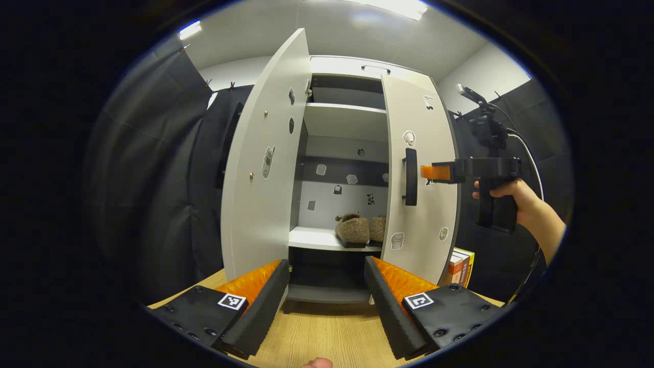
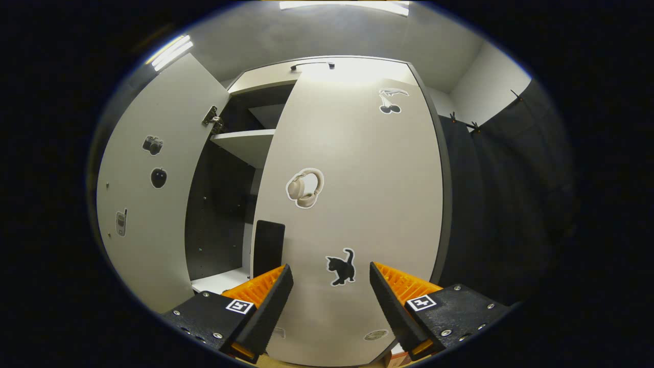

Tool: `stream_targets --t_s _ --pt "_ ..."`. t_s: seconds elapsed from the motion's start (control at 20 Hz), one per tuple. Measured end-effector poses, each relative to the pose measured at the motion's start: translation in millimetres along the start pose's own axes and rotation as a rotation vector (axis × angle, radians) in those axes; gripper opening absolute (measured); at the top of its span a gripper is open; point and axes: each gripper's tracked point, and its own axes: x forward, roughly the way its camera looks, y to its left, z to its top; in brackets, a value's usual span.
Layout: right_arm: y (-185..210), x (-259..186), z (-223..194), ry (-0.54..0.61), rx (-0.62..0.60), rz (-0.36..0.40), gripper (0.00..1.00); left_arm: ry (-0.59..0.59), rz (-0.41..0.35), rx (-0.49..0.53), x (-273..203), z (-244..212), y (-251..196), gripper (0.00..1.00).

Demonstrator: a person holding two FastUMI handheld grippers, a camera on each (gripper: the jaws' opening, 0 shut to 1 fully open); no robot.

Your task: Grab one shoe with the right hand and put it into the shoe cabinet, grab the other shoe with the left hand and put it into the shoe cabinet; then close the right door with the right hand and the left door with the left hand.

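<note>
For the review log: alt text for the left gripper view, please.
Two shoes sit on a shelf of the shoe cabinet, both doors ajar. The right gripper, hand-held, touches the right door; the open left gripper hovers over the wooden floor.

1. This is a staged recording booth set up to look like a home corner, not a lived-in room

2. Ahead of the left gripper (image 1: pixel 327 301) stands a tall pale-grey shoe cabinet (image 1: pixel 347 69) with flat doors, on a light wooden floor (image 1: pixel 327 332)

3. Black cloth hangs as walls (image 1: pixel 158 204) to both sides of the gripper, clipped along its upper edge below plain white wall

4. Strip ceiling lights (image 1: pixel 396 6) glow overhead

5. Small cartoon stickers, such as a black cat sticker (image 2: pixel 341 268) just ahead of the right gripper (image 2: pixel 331 301), dot the doors

6. A small camera on a dark stand (image 1: pixel 483 120) is up to the left gripper's right
</note>
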Motion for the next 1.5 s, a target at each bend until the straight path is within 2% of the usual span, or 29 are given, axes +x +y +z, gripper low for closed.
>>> stream_targets --t_s 0.05,0.1,0.3,0.4,0.5,0.55,0.75,0.85,1.0,1.15,1.2,1.4,1.45,1.5 --pt "-2.0 -9.2 -4.2 0.01 -0.003 -0.01 0.94 0.013 0.017 -0.001 -2.4 1.2 4.3 0.99" --pt "0.2 -18.2 -9.3 0.022 0.009 -0.003 0.94 0.022 0.03 -0.005 -5.6 5.0 7.7 0.96" --pt "5.0 -48.3 -23.1 0.034 0.059 0.012 0.94 -0.003 0.113 0.005 -22.1 27.2 40.6 0.96" --pt "8.2 -62.0 -26.1 0.026 0.065 0.016 0.94 -0.009 0.18 0.018 -31.4 36.9 68.3 0.94" --pt "11.7 -76.4 -31.4 0.036 0.09 0.028 0.94 -0.009 0.247 0.019 -38.9 49.1 99.5 0.96" --pt "13.0 -82.9 -33.3 0.043 0.107 0.033 0.94 -0.011 0.276 0.023 -38.5 55.5 115.4 0.94" --pt "8.6 -106.2 -31.0 0.021 0.136 0.028 0.94 -0.068 0.369 0.043 -22.8 100.2 173.0 0.96" --pt "6.3 -113.7 -32.6 0.027 0.131 0.027 0.94 -0.068 0.384 0.02 -2.0 115.4 189.1 0.94" --pt "-1.0 -122.4 -33.9 0.034 0.126 0.012 0.94 -0.113 0.374 0.05 29.9 140.1 200.5 0.96" --pt "-8.7 -126.4 -33.4 0.042 0.113 -0.003 0.94 -0.11 0.367 0.072 55.5 139.4 205.1 0.99" --pt "-11.1 -126.9 -33.6 0.042 0.112 -0.008 0.94 -0.126 0.384 0.088 58.9 141.5 210.4 0.94" --pt "-17.1 -126.1 -31.8 0.041 0.126 -0.025 0.94 -0.129 0.359 0.094 63.4 141.1 205.3 0.95" --pt "-17.4 -125.0 -30.5 0.038 0.131 -0.025 0.94 -0.131 0.347 0.093 64.5 141.3 204.2 0.99" --pt "-16.6 -122.9 -29.5 0.037 0.135 -0.022 0.94 -0.132 0.339 0.092 64.6 141.3 202.5 0.94"
